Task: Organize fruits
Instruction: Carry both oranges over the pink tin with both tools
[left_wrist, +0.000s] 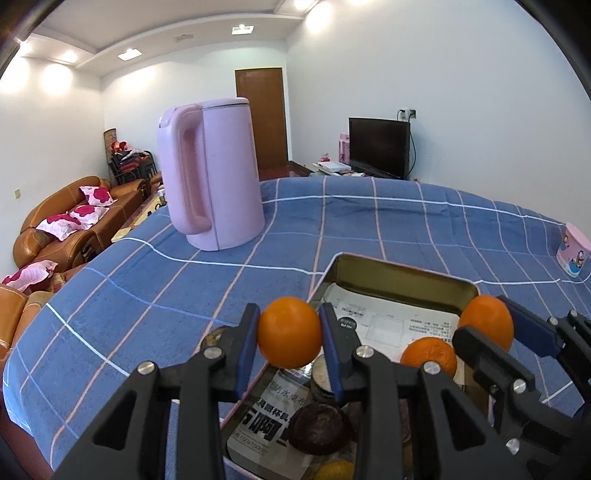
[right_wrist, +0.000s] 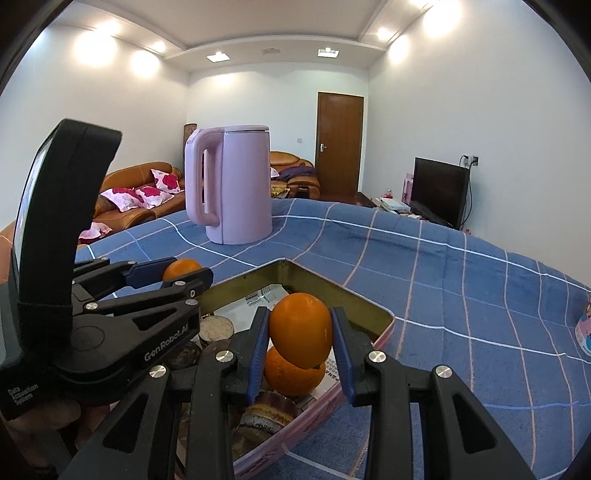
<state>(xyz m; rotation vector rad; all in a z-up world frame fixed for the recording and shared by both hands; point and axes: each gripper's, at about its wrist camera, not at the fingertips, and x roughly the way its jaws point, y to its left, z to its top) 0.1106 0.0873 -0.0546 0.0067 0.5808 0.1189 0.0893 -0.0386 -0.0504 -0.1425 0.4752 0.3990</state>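
Observation:
My left gripper (left_wrist: 289, 334) is shut on an orange (left_wrist: 289, 332) and holds it over the left edge of a pink tin tray (left_wrist: 402, 275). My right gripper (right_wrist: 301, 334) is shut on a second orange (right_wrist: 301, 330) above the tray (right_wrist: 382, 321). In the left wrist view the right gripper (left_wrist: 487, 326) shows at the right with its orange (left_wrist: 487, 321). A third orange (left_wrist: 429, 356) lies in the tray on printed paper; it also shows in the right wrist view (right_wrist: 293, 376) under the held one. The left gripper (right_wrist: 177, 275) with its orange (right_wrist: 181, 268) shows at the left of the right wrist view.
A pink kettle (left_wrist: 208, 173) stands on the blue checked cloth (left_wrist: 147, 280) behind the tray. Dark round fruits (left_wrist: 319, 428) and a brown round item (right_wrist: 216, 326) lie in the tray. A small pink cup (left_wrist: 573, 254) stands at the far right.

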